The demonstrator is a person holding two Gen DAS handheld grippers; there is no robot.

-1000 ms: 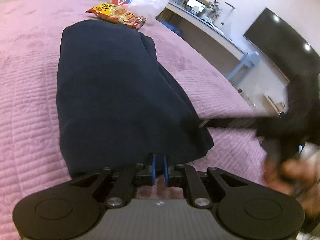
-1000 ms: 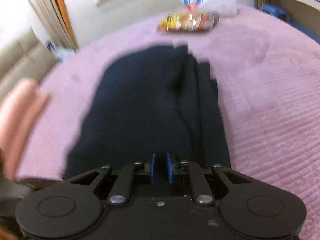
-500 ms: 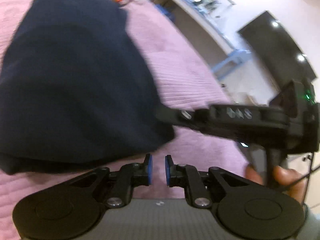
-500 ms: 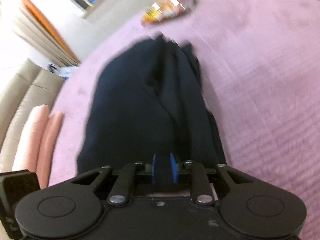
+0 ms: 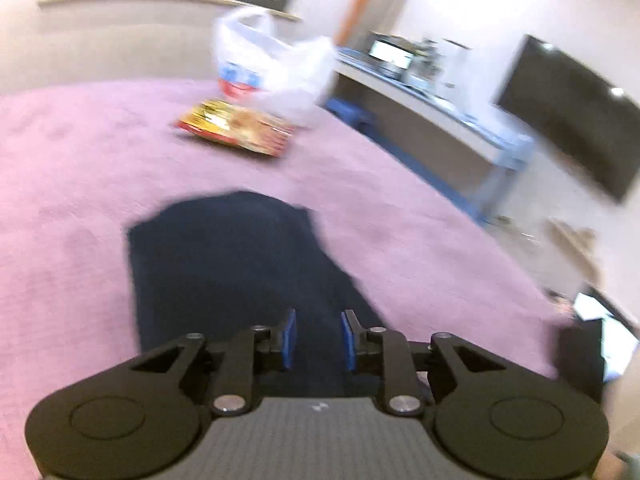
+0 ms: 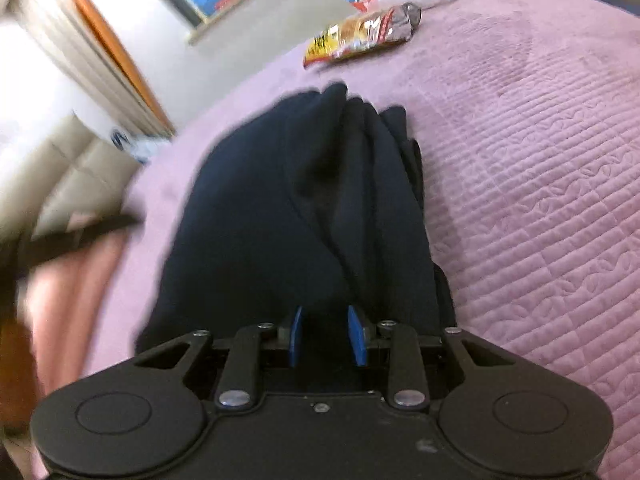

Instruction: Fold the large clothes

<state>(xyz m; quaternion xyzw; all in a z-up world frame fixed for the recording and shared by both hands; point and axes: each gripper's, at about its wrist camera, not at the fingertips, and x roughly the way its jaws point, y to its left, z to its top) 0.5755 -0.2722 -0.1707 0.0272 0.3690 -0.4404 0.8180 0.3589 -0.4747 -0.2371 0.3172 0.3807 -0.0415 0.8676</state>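
Lying folded on the pink bedspread (image 6: 540, 168), the dark garment (image 6: 280, 208) sits below both grippers. The left gripper (image 5: 318, 340) and right gripper (image 6: 326, 334) have just been opening, jaws parted, gripping nothing.

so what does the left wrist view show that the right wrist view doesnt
Only the left wrist view shows the dark wall screen, the cluttered side counter and the left gripper, whose pads stand apart, having just been opening.

Only the right wrist view shows the beige sofa, the curtain with its orange edge, pink cloth at the left edge, the bunched pleats along the garment's right side, and the right gripper, also just opening, dark cloth seen between its pads.

Both show the folded navy garment, pink quilted bedspread, snack packet and white plastic bag.
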